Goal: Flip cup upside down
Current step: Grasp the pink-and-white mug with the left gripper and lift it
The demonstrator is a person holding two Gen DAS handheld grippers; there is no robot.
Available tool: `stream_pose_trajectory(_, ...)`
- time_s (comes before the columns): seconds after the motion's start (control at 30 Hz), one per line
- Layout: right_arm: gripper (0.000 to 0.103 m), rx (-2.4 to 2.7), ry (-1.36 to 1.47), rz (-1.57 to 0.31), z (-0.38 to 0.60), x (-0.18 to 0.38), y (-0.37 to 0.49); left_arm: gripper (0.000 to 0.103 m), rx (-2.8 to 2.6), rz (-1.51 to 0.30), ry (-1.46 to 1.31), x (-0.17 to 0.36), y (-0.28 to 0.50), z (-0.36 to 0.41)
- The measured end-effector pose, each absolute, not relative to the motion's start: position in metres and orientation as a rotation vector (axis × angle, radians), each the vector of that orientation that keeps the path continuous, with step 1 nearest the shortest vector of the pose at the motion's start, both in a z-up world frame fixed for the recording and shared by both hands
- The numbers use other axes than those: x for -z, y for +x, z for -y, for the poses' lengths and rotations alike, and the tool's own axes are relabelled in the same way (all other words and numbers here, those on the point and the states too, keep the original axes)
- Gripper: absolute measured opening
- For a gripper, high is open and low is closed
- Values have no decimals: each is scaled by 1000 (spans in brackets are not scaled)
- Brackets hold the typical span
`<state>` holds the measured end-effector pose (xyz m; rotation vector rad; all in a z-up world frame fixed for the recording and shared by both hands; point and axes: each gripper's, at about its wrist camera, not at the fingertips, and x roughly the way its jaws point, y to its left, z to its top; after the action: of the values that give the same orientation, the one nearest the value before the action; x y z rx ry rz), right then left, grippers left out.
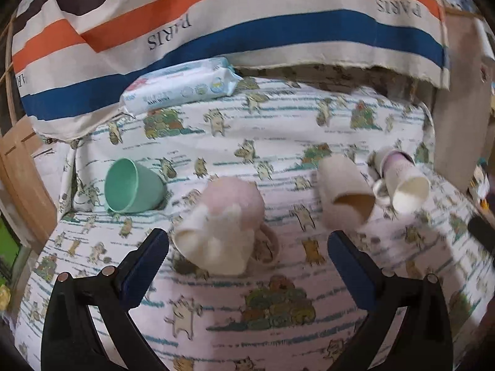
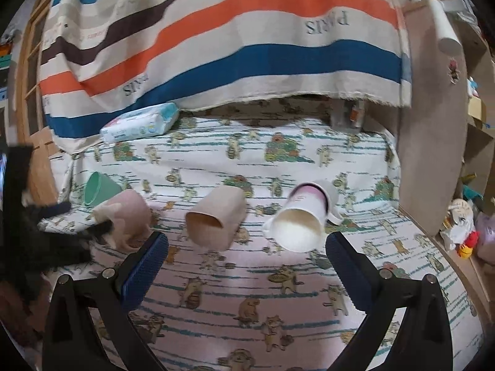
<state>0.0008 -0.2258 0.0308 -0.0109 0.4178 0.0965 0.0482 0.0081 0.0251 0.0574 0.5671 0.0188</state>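
Note:
Several cups lie on their sides on a cat-print cloth (image 1: pixel 278 324). A pink cup with white ear shapes (image 1: pixel 229 216) lies just ahead of my open, empty left gripper (image 1: pixel 247 247). A green cup (image 1: pixel 131 187) lies to its left, a beige cup (image 1: pixel 343 191) to its right, and a white-and-purple cup (image 1: pixel 405 182) further right. In the right wrist view, my right gripper (image 2: pixel 246 249) is open and empty, just short of the beige cup (image 2: pixel 216 218) and the white-and-purple cup (image 2: pixel 304 219). The pink cup (image 2: pixel 126 216) and green cup (image 2: pixel 99 188) lie to the left.
A pack of wet wipes (image 1: pixel 182 85) lies at the back by a striped hanging cloth (image 1: pixel 247 15). Wooden furniture (image 2: pixel 433 154) stands on the right, with toys (image 2: pixel 464 225) beside it. The left gripper's black frame (image 2: pixel 27 222) shows at the left edge of the right wrist view.

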Motion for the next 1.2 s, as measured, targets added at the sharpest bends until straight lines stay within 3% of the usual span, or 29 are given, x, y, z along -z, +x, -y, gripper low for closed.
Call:
stream_pose_trajectory(0.3,102,25,-63,-403,253,-18,10,101,-122,-758,55,-38,111,-26)
stream_pose_trajectory(0.47,102,2,-76,-393,258,-20,8,88,-102,-920,-68,-8,141,-43)
stream_pose_trajectory(0.53,102,4,-85,-389,259,-21,8,87,-133,-964,-88,5,148,-48)
stream_pose_trajectory(0.9,102,6,-80,-396,264,-17,10,85,-54,-1059,-191,32,166,-48)
stream_pose_trajectory(1.2,102,35,-85,-401,270,-15,11,83,-53,-958,-159,5,150,-37)
